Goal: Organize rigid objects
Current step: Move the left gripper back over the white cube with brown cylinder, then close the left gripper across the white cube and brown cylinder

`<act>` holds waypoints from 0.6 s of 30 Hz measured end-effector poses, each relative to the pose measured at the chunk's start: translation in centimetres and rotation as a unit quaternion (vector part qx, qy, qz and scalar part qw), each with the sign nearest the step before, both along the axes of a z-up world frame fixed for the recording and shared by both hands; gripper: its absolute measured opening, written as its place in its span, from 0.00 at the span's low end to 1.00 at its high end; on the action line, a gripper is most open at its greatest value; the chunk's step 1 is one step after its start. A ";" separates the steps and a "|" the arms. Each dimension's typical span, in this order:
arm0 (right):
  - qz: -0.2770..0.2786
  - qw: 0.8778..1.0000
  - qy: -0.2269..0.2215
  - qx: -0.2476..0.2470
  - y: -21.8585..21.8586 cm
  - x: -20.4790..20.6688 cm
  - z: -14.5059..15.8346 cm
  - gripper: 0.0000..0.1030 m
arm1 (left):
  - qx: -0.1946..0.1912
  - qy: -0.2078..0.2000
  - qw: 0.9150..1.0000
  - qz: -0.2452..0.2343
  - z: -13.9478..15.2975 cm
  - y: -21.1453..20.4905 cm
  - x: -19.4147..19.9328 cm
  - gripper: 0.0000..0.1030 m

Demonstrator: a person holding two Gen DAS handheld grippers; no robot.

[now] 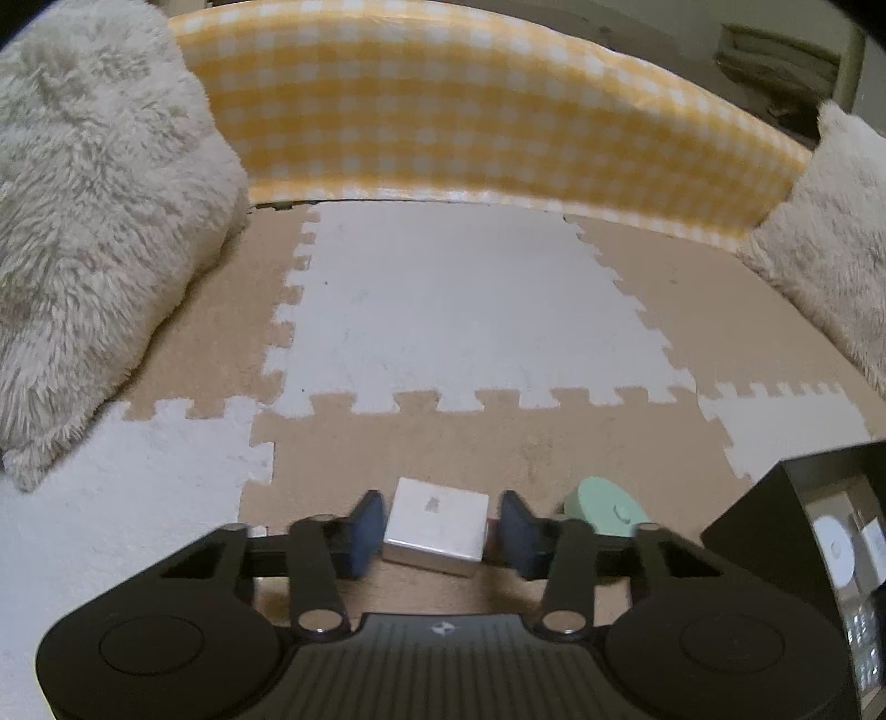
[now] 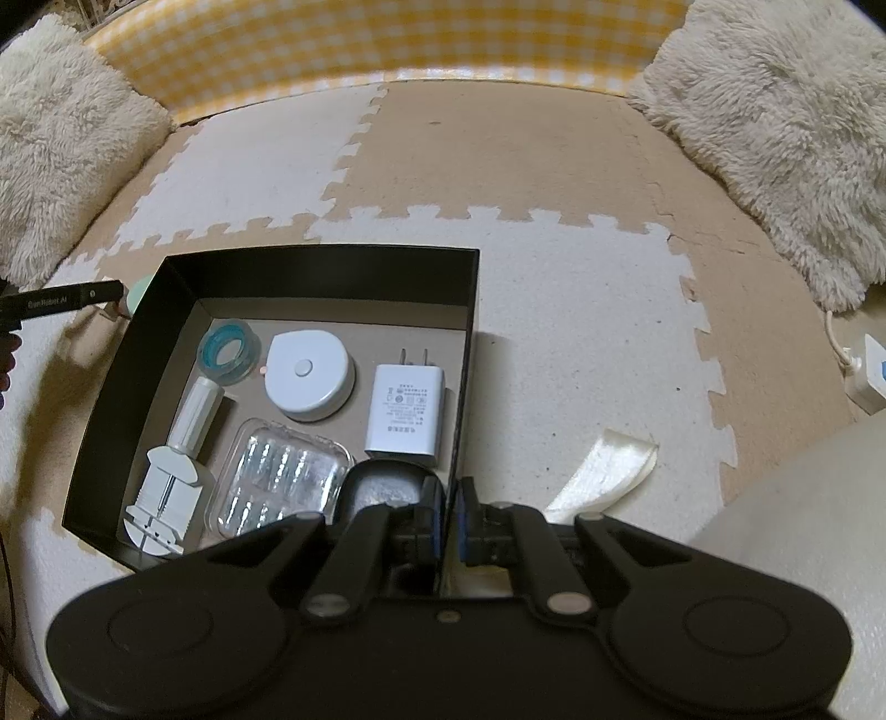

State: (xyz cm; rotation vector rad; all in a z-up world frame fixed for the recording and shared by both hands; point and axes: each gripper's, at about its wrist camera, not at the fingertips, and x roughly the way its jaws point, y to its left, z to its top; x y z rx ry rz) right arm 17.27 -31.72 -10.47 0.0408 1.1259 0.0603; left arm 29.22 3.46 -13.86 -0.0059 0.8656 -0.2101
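The left gripper [image 1: 440,526] straddles a small white box [image 1: 437,526] on a tan mat tile; its blue pads [image 1: 365,526] sit right at the box's two sides, though whether they press on it cannot be told. Just right of that box lies a mint-green disc [image 1: 606,512], touching the mat. At the right edge of the left view stands the near corner of a black tray [image 1: 775,515].

In the right view, the right gripper [image 2: 448,531] is pressed together on the tray's right wall, pinching the thin black edge between its pads. Inside the tray [image 2: 332,271], nearest sits a dark rounded case [image 2: 382,487], then a clear blister pack [image 2: 282,476] and a white watch tool [image 2: 171,471] to its left. Farther in are a white charger [image 2: 407,410] at the right, a round white lamp [image 2: 307,374] in the middle and a teal tape roll [image 2: 230,351] at the far left.

Right of the tray a cream ribbon [image 2: 603,471] lies on the mat. Beyond, fluffy cushions [image 2: 775,138] flank a yellow checked cloth [image 2: 387,50].
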 end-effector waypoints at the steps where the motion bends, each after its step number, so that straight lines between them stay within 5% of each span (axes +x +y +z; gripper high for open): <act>1: 0.000 1.000 0.000 0.000 0.0 0.0 0.0 0.06 | 0.001 -0.001 1.000 0.000 0.1 0.0 0.0 0.40; 10: 0.000 1.000 0.000 0.001 0.1 0.0 -0.1 0.06 | 0.010 0.023 1.000 -0.005 0.8 -0.1 -1.1 0.35; 11: 0.000 1.000 0.000 0.001 0.0 0.0 0.0 0.06 | 0.010 0.026 1.000 -0.006 1.1 0.0 -1.4 0.31; 13: 0.000 1.000 0.000 0.001 0.1 0.0 0.0 0.06 | 0.013 0.032 0.999 -0.010 1.6 0.2 -1.8 0.01; 17: 0.001 1.000 0.000 0.000 0.1 0.0 0.0 0.06 | 0.011 0.045 0.999 -0.022 1.7 0.2 -2.7 0.03; 18: 0.001 1.000 0.000 0.000 0.1 0.0 0.0 0.06 | 0.012 0.043 0.999 -0.020 1.6 0.1 -2.9 0.17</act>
